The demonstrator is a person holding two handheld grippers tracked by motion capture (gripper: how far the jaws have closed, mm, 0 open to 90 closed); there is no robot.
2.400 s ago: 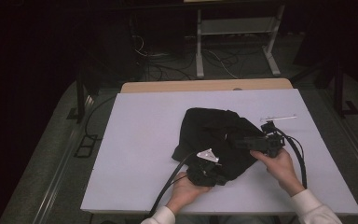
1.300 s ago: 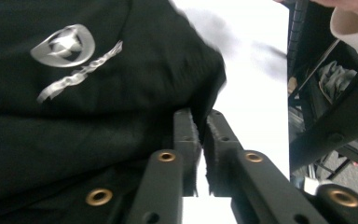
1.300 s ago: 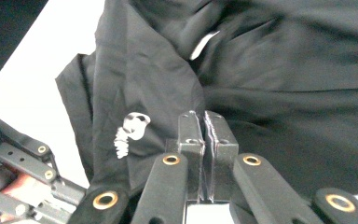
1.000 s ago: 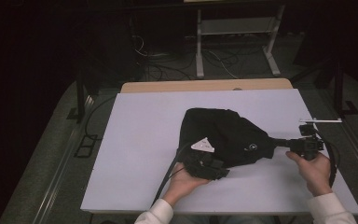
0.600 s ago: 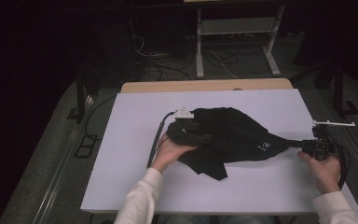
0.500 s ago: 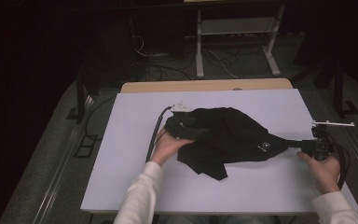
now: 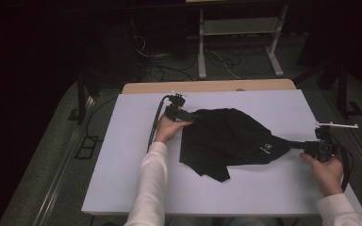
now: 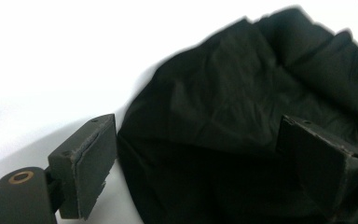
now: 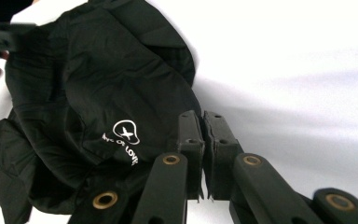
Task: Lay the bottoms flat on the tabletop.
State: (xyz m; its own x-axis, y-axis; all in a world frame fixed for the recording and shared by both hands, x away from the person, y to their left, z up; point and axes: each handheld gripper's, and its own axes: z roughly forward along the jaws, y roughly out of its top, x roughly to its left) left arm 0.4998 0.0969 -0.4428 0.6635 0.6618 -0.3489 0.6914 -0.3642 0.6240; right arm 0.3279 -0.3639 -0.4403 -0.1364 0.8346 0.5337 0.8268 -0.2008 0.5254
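We see a black cloth (image 7: 231, 141) mid-table (image 7: 122, 179). Right gripper (image 7: 311, 148) at 3 o'clock is clenched on its stretched corner. Left gripper (image 7: 188, 115) at 10 o'clock has jaws spread at cloth's edge.

We see the garment (image 7: 226, 141) spread near the middle of the table (image 7: 122, 165). The left gripper (image 7: 188, 117) sits at the garment's far left corner, the right gripper (image 7: 306, 145) at its right tip, the hands (image 7: 327, 172) just behind them.
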